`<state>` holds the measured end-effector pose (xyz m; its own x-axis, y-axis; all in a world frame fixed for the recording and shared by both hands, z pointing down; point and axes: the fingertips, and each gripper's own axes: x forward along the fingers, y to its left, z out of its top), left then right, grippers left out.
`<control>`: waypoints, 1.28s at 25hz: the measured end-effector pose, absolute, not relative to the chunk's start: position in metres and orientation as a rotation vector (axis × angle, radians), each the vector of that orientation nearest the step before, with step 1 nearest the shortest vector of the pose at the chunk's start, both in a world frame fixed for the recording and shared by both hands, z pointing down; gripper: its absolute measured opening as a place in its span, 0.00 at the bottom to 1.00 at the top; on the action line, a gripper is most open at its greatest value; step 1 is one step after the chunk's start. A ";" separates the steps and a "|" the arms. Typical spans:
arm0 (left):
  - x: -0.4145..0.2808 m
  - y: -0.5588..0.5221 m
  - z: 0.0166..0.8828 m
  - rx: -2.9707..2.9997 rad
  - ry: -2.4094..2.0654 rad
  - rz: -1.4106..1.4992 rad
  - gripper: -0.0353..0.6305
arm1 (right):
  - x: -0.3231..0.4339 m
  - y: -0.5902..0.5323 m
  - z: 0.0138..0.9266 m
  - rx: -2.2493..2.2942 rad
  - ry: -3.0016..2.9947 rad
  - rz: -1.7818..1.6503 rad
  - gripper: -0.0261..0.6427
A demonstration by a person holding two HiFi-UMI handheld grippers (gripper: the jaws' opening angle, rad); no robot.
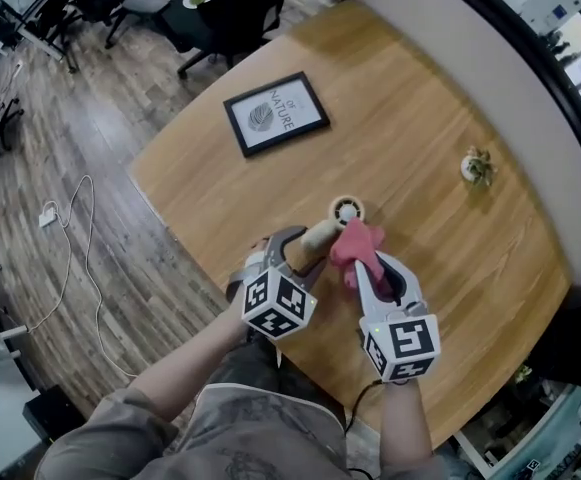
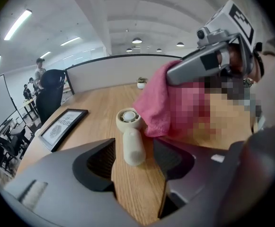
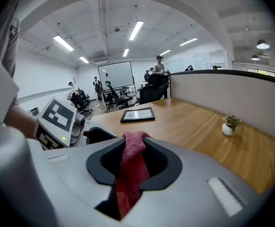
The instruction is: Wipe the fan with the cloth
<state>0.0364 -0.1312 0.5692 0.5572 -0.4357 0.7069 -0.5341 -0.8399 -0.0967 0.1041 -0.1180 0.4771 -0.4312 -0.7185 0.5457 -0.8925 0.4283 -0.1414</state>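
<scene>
A small cream hand-held fan [image 1: 332, 224] lies flat on the wooden table [image 1: 420, 138], its round head [image 2: 128, 117] pointing away from me and its handle [image 2: 133, 147] toward me. My left gripper [image 1: 303, 246] is open, its jaws standing on either side of the handle's near end without touching it. My right gripper [image 1: 368, 258] is shut on a pink cloth [image 1: 356, 247], which hangs over the fan's right side. In the right gripper view the pink cloth [image 3: 130, 169] is pinched between the jaws.
A black-framed picture [image 1: 275, 112] lies on the table beyond the fan. A small white pot with a plant [image 1: 477, 167] stands at the right near the grey partition wall [image 1: 490, 58]. Office chairs [image 1: 220, 8] stand past the table's far edge.
</scene>
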 end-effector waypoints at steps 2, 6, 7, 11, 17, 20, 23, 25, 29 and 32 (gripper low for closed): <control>0.036 -0.134 0.582 2.644 -0.810 1.162 0.43 | 0.100 -0.121 0.485 1.359 -2.280 0.599 0.15; 0.037 -0.139 0.602 2.634 -0.776 1.178 0.43 | 0.094 -0.129 0.498 1.347 -2.277 0.618 0.15; 0.038 -0.140 0.604 2.631 -0.774 1.178 0.42 | 0.093 -0.131 0.501 1.345 -2.278 0.621 0.15; 0.038 -0.143 0.611 2.626 -0.776 1.174 0.35 | 0.085 -0.135 0.509 1.304 -2.298 0.634 0.15; 0.036 -0.145 0.618 2.645 -0.722 1.174 0.34 | 0.070 -0.149 0.512 1.232 -2.354 0.602 0.15; 0.035 -0.146 0.618 2.645 -0.700 1.151 0.34 | 0.058 -0.155 0.513 1.135 -2.391 0.606 0.15; 0.035 -0.146 0.618 2.659 -0.700 1.139 0.34 | 0.038 -0.154 0.520 0.987 -2.431 0.633 0.15; 0.035 -0.145 0.617 2.669 -0.700 1.132 0.34 | 0.027 -0.154 0.530 0.912 -2.427 0.665 0.15; 0.035 -0.146 0.617 2.684 -0.693 1.117 0.34 | 0.009 -0.148 0.556 0.809 -2.376 0.727 0.15; 0.036 -0.144 0.615 2.711 -0.687 1.134 0.34 | 0.007 -0.150 0.561 0.829 -2.357 0.695 0.15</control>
